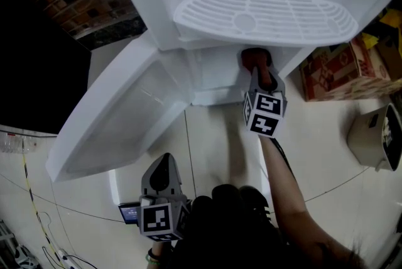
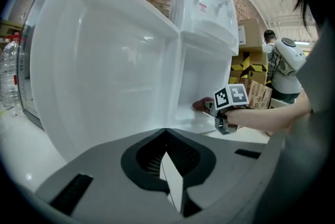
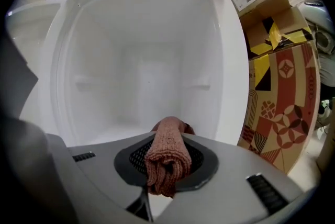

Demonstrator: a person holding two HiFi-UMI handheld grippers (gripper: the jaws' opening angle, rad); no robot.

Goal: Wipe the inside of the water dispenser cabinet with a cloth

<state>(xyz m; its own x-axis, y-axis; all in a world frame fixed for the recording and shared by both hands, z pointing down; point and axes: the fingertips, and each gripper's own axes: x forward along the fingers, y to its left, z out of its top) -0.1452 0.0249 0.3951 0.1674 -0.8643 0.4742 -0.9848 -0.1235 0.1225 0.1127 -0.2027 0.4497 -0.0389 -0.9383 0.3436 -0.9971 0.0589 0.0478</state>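
The white water dispenser's lower cabinet (image 1: 210,76) stands open, its door (image 1: 119,117) swung out to the left. My right gripper (image 1: 258,68) reaches into the cabinet mouth, shut on a folded reddish-brown cloth (image 1: 254,58). In the right gripper view the cloth (image 3: 168,157) bulges out between the jaws of the right gripper (image 3: 167,139), facing the bare white cabinet interior (image 3: 152,76) just above its floor. My left gripper (image 1: 164,167) hangs back near my body, shut with nothing in it. The left gripper view looks over the shut left gripper (image 2: 166,154) toward the door (image 2: 104,71) and the cloth (image 2: 200,105).
The slotted drip tray (image 1: 264,16) juts out above the cabinet. Patterned cardboard boxes (image 1: 339,70) sit right of the dispenser, shown close in the right gripper view (image 3: 277,76). A white appliance (image 1: 377,136) stands on the floor at right. Cables (image 1: 44,242) lie at lower left.
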